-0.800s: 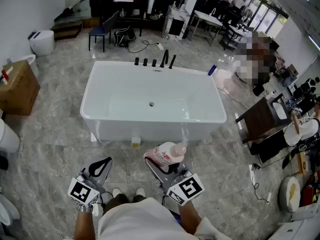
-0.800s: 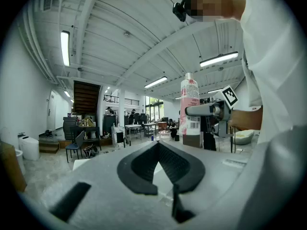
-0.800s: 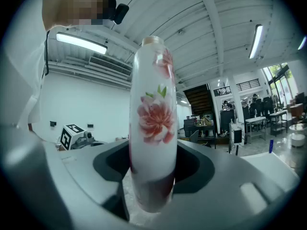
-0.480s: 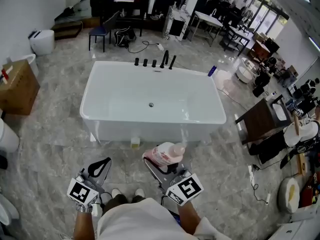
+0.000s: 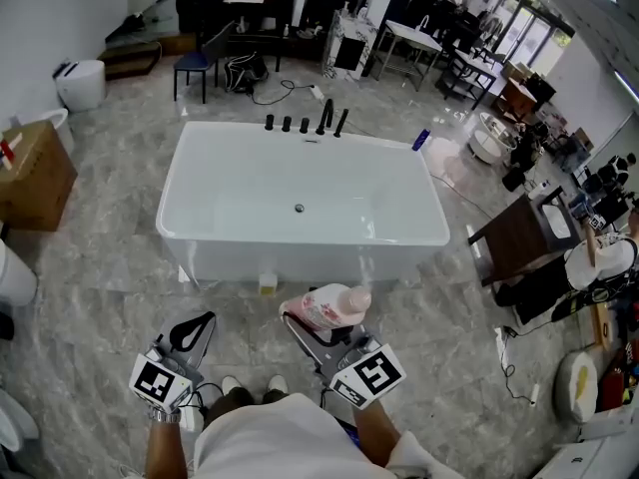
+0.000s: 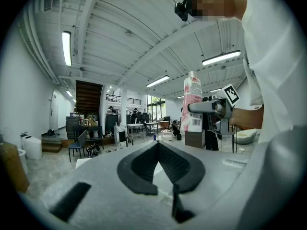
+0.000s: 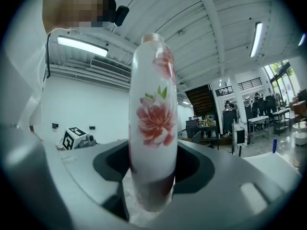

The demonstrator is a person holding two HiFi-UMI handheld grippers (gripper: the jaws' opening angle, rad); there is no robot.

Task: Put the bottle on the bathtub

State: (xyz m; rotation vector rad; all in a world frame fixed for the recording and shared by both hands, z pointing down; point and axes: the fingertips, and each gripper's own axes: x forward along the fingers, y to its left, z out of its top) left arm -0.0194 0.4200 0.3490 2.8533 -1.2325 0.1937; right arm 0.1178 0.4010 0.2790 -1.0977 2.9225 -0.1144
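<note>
A white bottle with a pink flower print (image 5: pixel 326 306) lies tilted in my right gripper (image 5: pixel 318 323), which is shut on it above the floor in front of the bathtub (image 5: pixel 300 249). In the right gripper view the bottle (image 7: pixel 152 123) stands up between the dark pads (image 7: pixel 197 169), cap at the top. My left gripper (image 5: pixel 190 333) hangs to the left, shut with nothing in it; its tips meet in the left gripper view (image 6: pixel 158 145). That view also shows the bottle (image 6: pixel 193 104) held at the right.
Black taps (image 5: pixel 319 121) line the tub's far rim and a blue bottle (image 5: pixel 422 140) stands by its far right corner. A small yellow item (image 5: pixel 266 283) sits at the tub's base. A cardboard box (image 5: pixel 30 173) is at the left, a dark table (image 5: pixel 514 236) at the right.
The left gripper has drifted slightly left and down. The right gripper and the bottle have barely moved.
</note>
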